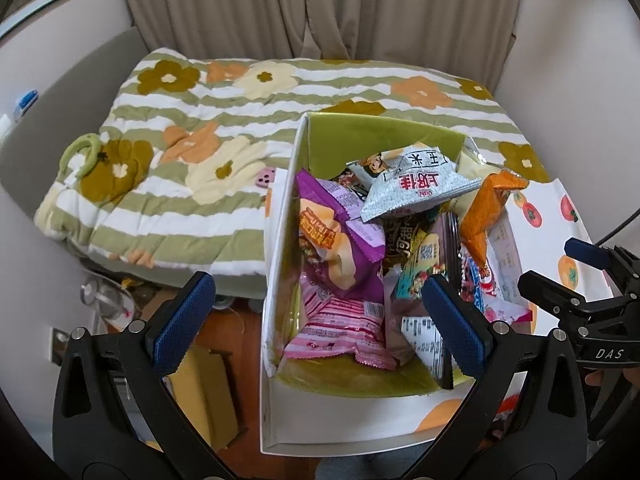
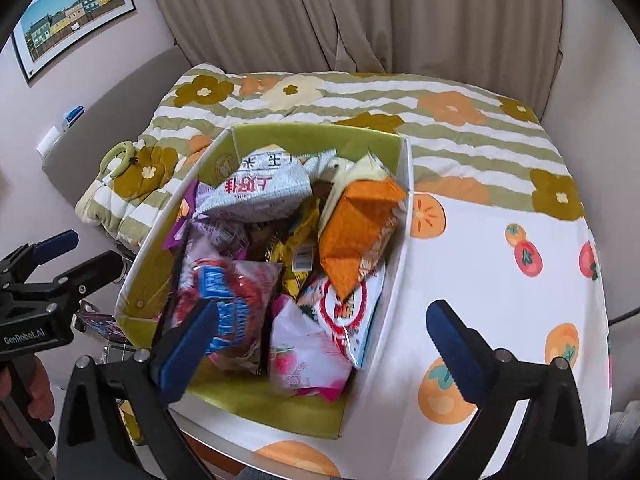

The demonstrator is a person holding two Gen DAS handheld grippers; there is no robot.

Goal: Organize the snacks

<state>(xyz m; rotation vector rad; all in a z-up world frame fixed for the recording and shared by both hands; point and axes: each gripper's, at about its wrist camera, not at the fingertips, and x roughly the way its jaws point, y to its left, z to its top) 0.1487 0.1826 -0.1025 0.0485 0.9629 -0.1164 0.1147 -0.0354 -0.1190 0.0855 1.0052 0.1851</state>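
I see a white box [image 1: 276, 264] with a green lining, packed with snack packets: a silver packet [image 1: 416, 184] on top at the far end, an orange packet [image 2: 360, 232] against its right wall, a purple packet [image 1: 340, 236] along its left wall, pink packets [image 1: 340, 328] at the near end. The box sits at the near edge of a bed with a flowered quilt [image 1: 240, 112]. My left gripper [image 1: 320, 328] has its fingers spread wide, straddling the box's left wall, holding nothing. My right gripper [image 2: 320, 344] is also spread wide and empty, straddling the right wall over the near packets.
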